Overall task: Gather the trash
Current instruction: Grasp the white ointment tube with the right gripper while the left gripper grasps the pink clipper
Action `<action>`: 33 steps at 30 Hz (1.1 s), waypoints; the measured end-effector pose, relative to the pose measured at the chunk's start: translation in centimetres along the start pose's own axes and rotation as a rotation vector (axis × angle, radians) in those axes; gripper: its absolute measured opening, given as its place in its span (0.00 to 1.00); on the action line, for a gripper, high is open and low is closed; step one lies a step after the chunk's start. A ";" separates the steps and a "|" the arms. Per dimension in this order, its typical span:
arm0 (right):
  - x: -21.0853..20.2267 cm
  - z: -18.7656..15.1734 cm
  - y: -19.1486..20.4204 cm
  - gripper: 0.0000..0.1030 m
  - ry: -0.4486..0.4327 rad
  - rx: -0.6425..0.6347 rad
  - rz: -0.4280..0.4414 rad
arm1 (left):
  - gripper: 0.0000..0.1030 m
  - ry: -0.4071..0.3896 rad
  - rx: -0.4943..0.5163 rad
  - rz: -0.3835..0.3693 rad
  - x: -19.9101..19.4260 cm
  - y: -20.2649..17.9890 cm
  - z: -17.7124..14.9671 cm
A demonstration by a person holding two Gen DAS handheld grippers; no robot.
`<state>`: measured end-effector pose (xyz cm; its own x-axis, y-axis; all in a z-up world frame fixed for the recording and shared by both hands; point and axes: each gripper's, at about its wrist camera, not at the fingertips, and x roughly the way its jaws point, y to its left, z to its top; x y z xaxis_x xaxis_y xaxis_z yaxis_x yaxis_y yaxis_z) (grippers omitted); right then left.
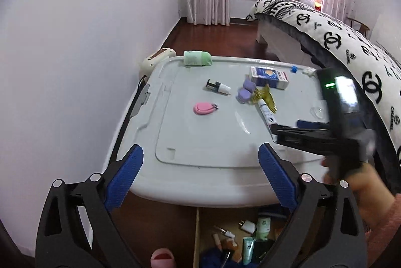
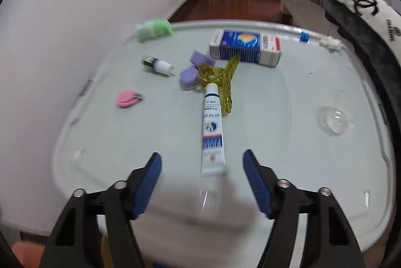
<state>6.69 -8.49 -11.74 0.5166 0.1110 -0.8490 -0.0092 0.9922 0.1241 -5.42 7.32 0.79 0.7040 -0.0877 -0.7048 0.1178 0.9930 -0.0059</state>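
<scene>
A white tube (image 2: pixel 212 132) with blue print lies on the grey bin lid (image 2: pixel 275 92), its flat end between my right gripper's open fingers (image 2: pixel 201 160). Beyond it lie a yellow hair clip (image 2: pixel 223 77), two purple blocks (image 2: pixel 190 72), a blue-and-white box (image 2: pixel 245 47), a small vial (image 2: pixel 159 65), a pink case (image 2: pixel 126 98), a green bottle (image 2: pixel 154 28), a white wad (image 2: pixel 329 43) and a clear plastic dome (image 2: pixel 332 120). My left gripper (image 1: pixel 200 162) is open and empty over the lid's near edge (image 1: pixel 200 190). The right gripper (image 1: pixel 288 130) shows at the right of the left wrist view, beside the tube (image 1: pixel 267 113).
A cardboard box (image 1: pixel 238 238) of tubes and bottles sits on the floor below the lid's near edge. A bed (image 1: pixel 338 42) with a patterned cover runs along the right. A white wall (image 1: pixel 75 42) is on the left. A pink slipper (image 1: pixel 163 258) is at the bottom.
</scene>
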 end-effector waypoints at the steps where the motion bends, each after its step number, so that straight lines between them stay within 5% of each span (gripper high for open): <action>1: 1.1 0.3 0.2 0.60 0.011 -0.004 -0.025 | 0.88 0.000 -0.004 0.002 0.2 0.2 0.0; 8: 5.5 2.7 0.6 0.44 0.048 0.008 -0.121 | 0.88 0.035 -0.034 -0.020 1.2 1.9 -0.2; 11: 5.6 2.9 0.8 0.21 0.057 -0.003 -0.100 | 0.88 0.052 -0.047 -0.021 1.8 2.4 -0.4; 16: 3.9 1.5 0.0 0.21 0.084 0.049 -0.042 | 0.88 0.093 -0.095 -0.018 3.0 3.9 -0.5; 22: -2.7 -2.1 -1.5 0.21 0.015 0.071 0.100 | 0.88 0.186 -0.165 -0.050 5.6 5.4 -0.4; 33: -9.6 -6.1 -4.5 0.21 -0.071 0.097 0.237 | 0.88 0.255 -0.104 -0.112 17.8 2.7 5.6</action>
<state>-3.44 -13.69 -7.27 0.5683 0.3322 -0.7528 -0.0566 0.9285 0.3669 11.33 8.05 -7.82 0.4906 -0.1877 -0.8509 0.1033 0.9822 -0.1571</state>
